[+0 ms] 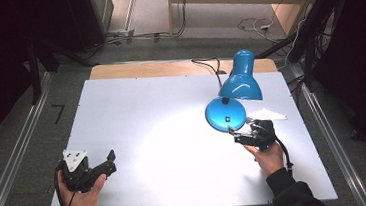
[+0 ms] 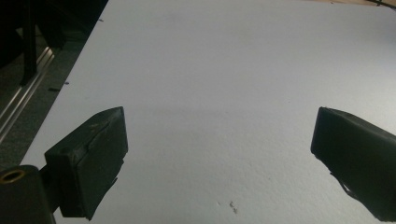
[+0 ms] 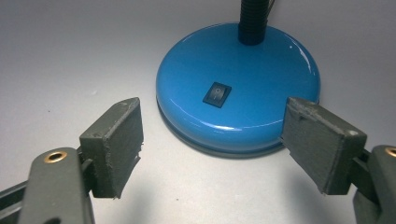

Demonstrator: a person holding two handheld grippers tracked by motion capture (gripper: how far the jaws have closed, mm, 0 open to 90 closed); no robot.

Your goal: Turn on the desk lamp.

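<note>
A blue desk lamp stands at the right of the white table; its round base carries a black rocker switch, and its blue shade leans over the table and lights it. My right gripper is open just in front of the base, which in the right gripper view sits between and beyond the two pads without touching them. My left gripper is open near the table's front left, over bare white surface, holding nothing.
The lamp's black cable runs off the far edge of the table. A white three-cornered piece lies right of the base. A metal rail runs along the left side, below the table edge.
</note>
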